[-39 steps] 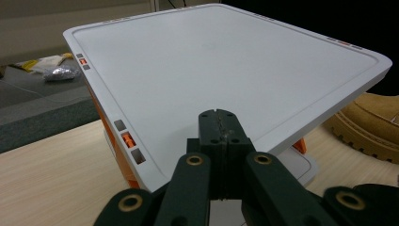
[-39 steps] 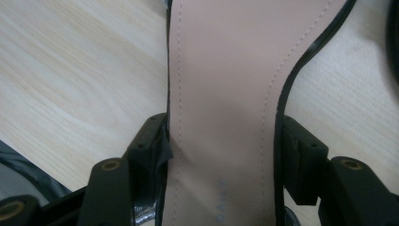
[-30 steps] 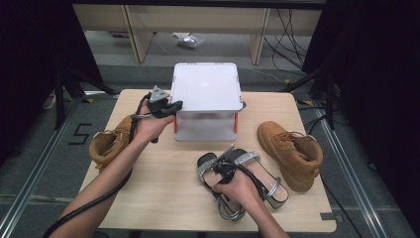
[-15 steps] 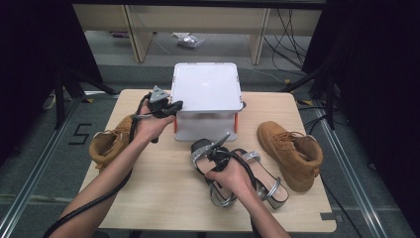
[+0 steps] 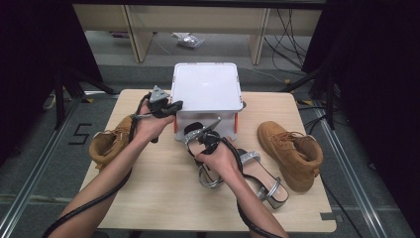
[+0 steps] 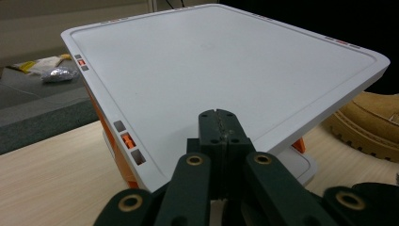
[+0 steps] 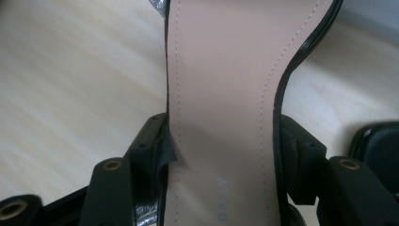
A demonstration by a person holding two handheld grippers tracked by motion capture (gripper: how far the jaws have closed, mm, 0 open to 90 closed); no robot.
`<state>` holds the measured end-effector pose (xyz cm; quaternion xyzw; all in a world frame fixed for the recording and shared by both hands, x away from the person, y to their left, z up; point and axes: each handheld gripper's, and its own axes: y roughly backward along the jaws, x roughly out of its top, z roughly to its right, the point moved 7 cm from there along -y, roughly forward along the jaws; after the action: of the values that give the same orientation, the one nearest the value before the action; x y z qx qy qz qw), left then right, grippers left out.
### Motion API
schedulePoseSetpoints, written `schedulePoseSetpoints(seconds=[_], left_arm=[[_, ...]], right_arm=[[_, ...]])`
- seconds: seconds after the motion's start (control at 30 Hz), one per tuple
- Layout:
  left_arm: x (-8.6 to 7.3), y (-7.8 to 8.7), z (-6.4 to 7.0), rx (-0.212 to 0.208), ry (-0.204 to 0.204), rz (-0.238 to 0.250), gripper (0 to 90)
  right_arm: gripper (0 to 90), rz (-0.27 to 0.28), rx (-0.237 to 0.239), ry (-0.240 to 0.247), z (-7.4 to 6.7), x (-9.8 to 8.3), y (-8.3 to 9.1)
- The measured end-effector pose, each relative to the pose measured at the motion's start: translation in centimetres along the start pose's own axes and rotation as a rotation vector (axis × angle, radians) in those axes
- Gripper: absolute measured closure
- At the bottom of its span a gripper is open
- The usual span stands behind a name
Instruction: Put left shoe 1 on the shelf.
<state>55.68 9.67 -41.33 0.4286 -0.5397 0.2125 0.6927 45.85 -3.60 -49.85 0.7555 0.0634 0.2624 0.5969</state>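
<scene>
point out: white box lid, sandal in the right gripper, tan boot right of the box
white plastic box lid (image 5: 207, 87), high view, centre of top face
black sandal with beige insole (image 7: 221, 94), right gripper view, insole
tan suede boot (image 5: 289, 148), high view, upper

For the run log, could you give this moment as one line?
left gripper: shut at lid edge | right gripper: shut on sandal, lifted

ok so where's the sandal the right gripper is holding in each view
High view: sandal at centre, lifted in the right gripper, just before the white box.
Left gripper view: cannot tell; a dark edge at bottom right might be it.
Right gripper view: its beige insole runs up the middle between the jaws.
Shared landmark: the pale wooden table.
</scene>
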Motion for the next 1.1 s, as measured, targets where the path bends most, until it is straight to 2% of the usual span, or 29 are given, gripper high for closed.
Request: schedulePoseSetpoints(seconds=[0.13, 0.2, 0.23, 0.27, 0.33, 0.43, 0.47, 0.57, 0.73, 0.8, 0.97, 1.0, 1.03, 1.07, 1.1], left_arm=[[0.0, 0.0, 0.0, -0.001, 0.000, 0.002, 89.5], [0.0, 0.0, -0.1, -0.004, 0.000, 0.001, 89.5], [0.0, 0.0, -0.1, -0.004, 0.000, 0.001, 89.5], [0.0, 0.0, -0.1, -0.003, -0.003, -0.003, 89.5], [0.0, 0.0, 0.0, -0.005, -0.001, -0.001, 89.5], [0.0, 0.0, 0.0, -0.005, 0.002, 0.001, 89.5], [0.0, 0.0, 0.0, -0.005, 0.001, 0.002, 89.5], [0.0, 0.0, 0.0, -0.005, 0.001, 0.002, 89.5], [0.0, 0.0, 0.0, -0.005, -0.004, -0.003, 89.5], [0.0, 0.0, 0.0, -0.005, -0.002, -0.001, 89.5], [0.0, 0.0, -0.1, -0.005, -0.002, 0.001, 89.5], [0.0, 0.0, 0.0, -0.007, 0.001, 0.004, 89.5], [0.0, 0.0, 0.0, -0.007, 0.001, 0.004, 89.5], [0.0, 0.0, 0.0, -0.007, 0.000, 0.003, 89.5], [0.0, 0.0, 0.0, -0.007, 0.000, 0.003, 89.5]], right_arm=[[43.9, 0.021, -0.008, -0.002, 0.0, 1.0, -0.5], [43.9, 0.062, 0.000, -0.008, -0.2, 1.9, -1.1], [43.9, 0.062, 0.000, -0.008, -0.2, 1.9, -1.1], [43.8, 0.063, 0.002, -0.045, -0.3, 2.3, -1.6], [43.8, 0.058, -0.004, -0.062, -0.3, 2.6, -2.1], [43.8, 0.055, -0.010, -0.060, -0.2, 2.9, -2.6], [43.8, 0.051, -0.015, -0.082, -0.2, 3.1, -3.1], [43.8, 0.061, -0.028, -0.058, 0.3, 3.5, -3.7], [43.8, 0.079, -0.040, -0.050, 0.5, 3.9, -4.4], [43.7, 0.081, -0.040, -0.061, 0.5, 3.9, -4.8], [43.5, 0.069, -0.060, -0.044, 0.5, 4.0, -5.2], [43.5, 0.046, -0.068, -0.073, 0.2, 3.9, -5.2], [43.5, 0.046, -0.068, -0.073, 0.2, 3.9, -5.2], [43.3, 0.050, -0.070, -0.048, 0.4, 4.0, -5.4], [43.3, 0.050, -0.070, -0.048, 0.4, 4.0, -5.4]])
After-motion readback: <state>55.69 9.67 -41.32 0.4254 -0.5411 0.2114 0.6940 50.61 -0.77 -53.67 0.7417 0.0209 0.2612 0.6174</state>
